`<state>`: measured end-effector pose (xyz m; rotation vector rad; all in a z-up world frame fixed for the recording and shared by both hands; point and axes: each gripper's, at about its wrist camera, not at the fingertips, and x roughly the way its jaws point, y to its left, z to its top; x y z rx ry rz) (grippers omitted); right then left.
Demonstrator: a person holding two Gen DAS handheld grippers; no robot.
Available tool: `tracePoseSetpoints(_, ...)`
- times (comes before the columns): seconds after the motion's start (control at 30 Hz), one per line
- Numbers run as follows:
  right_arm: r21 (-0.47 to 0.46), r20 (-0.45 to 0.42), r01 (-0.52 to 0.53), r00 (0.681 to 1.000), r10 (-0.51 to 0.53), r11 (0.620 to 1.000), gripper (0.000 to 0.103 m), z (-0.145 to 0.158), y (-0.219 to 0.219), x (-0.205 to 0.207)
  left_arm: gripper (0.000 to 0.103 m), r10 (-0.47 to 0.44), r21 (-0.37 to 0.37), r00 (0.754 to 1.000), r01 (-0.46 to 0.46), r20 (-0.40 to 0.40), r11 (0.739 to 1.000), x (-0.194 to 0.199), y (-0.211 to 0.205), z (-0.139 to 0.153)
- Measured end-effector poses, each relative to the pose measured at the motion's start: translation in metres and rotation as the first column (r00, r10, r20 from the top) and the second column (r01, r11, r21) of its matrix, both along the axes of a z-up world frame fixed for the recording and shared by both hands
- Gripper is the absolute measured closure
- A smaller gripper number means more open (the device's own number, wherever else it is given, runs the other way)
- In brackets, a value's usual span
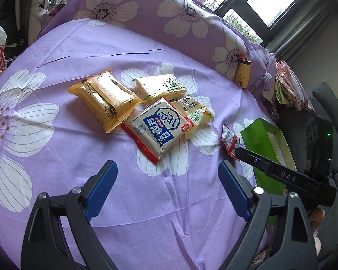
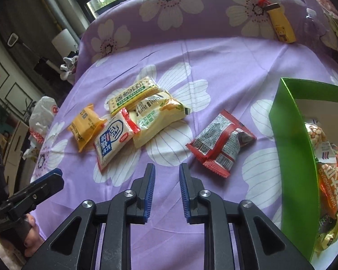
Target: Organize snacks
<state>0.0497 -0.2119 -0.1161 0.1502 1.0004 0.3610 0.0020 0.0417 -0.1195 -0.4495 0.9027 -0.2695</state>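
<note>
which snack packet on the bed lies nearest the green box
The red packet, lying alone beside the green box; the yellow, white-and-blue and green-labelled packets are clustered farther away.

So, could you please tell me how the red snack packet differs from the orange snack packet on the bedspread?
The red foil snack packet lies alone near the green cardboard box; the orange plastic snack packet sits at the far edge of the pile. The red packet shows grey printed panels and a barcode; the orange one is plain yellow-orange with small print. Both rest sealed on the purple flowered bedspread, outside the box.

floral purple bedsheet (image 1: 146, 202), daylit window (image 1: 266, 4)
</note>
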Motion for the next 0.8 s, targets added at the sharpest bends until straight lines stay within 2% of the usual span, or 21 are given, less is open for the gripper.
tracePoseSetpoints(0.07, 0.03, -0.004, 0.028, 1.0, -0.028, 0.999, 0.049, 0.001, -0.009, 0.003, 0.012, -0.008, 0.0, 1.0, 0.008, -0.003, 1.0, 0.002, -0.002, -0.002)
tracePoseSetpoints(0.13, 0.058, -0.027, 0.051, 0.998, -0.049, 0.997, 0.041, -0.001, -0.016, 0.009, 0.012, -0.009, 0.009, 1.0, 0.009, -0.005, 1.0, 0.003, -0.003, -0.003)
tracePoseSetpoints(0.23, 0.057, -0.064, 0.072, 0.996, -0.068, 0.996, 0.039, -0.001, -0.023, 0.021, 0.012, -0.011, 0.026, 1.0, 0.011, -0.012, 1.0, 0.005, -0.005, -0.006)
tracePoseSetpoints(0.33, 0.027, -0.085, 0.121, 0.989, -0.118, 0.992, 0.026, -0.003, -0.027, 0.034, 0.012, -0.018, 0.032, 1.0, 0.019, -0.016, 0.999, 0.007, -0.006, -0.008)
tracePoseSetpoints(0.5, -0.024, -0.199, 0.218, 0.955, -0.218, 0.976, 0.026, -0.028, -0.02, 0.063, 0.012, -0.022, 0.037, 0.999, 0.023, -0.025, 0.999, 0.008, -0.006, -0.01)
tracePoseSetpoints(0.57, -0.068, -0.217, 0.27, 0.936, -0.278, 0.961, 0.026, -0.039, -0.018, 0.072, 0.012, -0.021, 0.048, 1.0, 0.022, -0.023, 0.999, 0.008, -0.006, -0.011)
tracePoseSetpoints(0.73, -0.179, -0.105, 0.299, 0.942, -0.32, 0.937, 0.026, -0.042, -0.004, 0.081, 0.012, -0.027, 0.042, 0.999, 0.029, -0.03, 0.999, 0.009, -0.005, -0.011)
tracePoseSetpoints(0.8, -0.24, -0.059, 0.285, 0.95, -0.307, 0.928, 0.04, -0.042, 0.004, 0.077, 0.012, -0.026, 0.043, 0.999, 0.027, -0.028, 0.999, 0.009, -0.005, -0.011)
